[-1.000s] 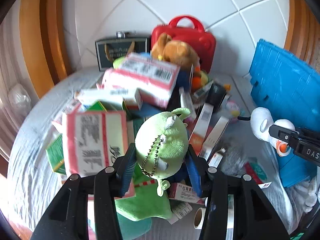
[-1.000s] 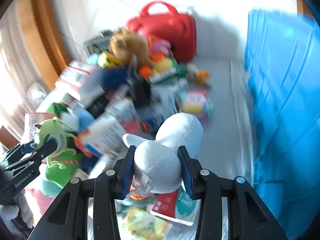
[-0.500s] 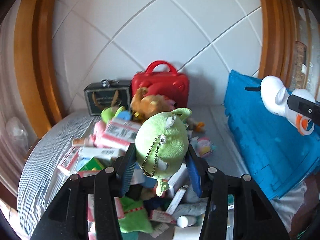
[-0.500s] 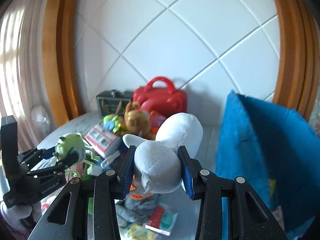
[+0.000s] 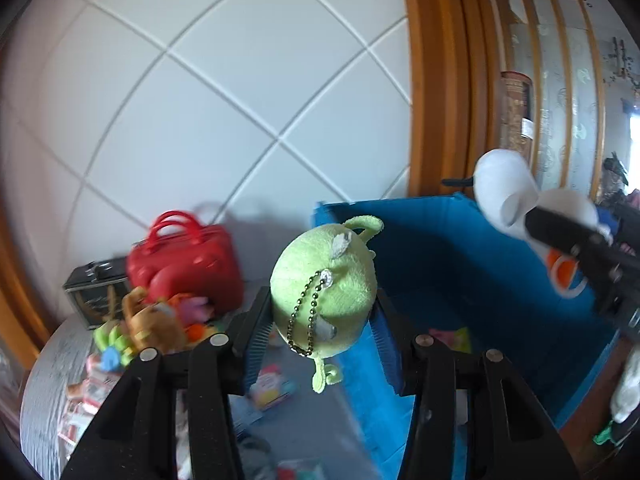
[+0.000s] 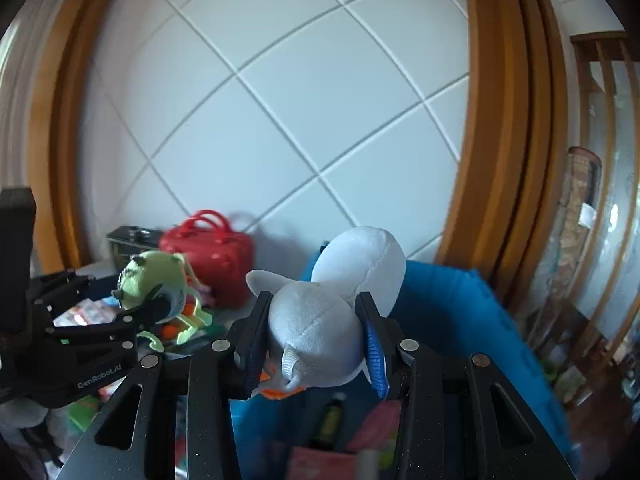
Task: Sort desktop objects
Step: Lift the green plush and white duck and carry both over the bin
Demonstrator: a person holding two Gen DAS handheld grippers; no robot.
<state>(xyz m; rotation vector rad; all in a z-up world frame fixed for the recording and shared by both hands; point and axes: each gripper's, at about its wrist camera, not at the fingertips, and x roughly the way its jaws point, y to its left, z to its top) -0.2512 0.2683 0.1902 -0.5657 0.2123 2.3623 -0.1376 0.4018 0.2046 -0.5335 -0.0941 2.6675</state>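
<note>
Here each hand-held gripper pinches a plush, green toy (image 5: 324, 292) and white toy (image 6: 316, 336), above the blue bin's rim (image 5: 400, 202).

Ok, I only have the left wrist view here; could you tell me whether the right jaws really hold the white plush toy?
Observer: Yes, the right gripper is shut on the white plush toy, with the pads pressing its body from both sides.
Operator: Thanks. What else is inside the blue bin?
Observer: The blue bin holds what looks like a dark green bottle, beside something pink and blurred.
</note>
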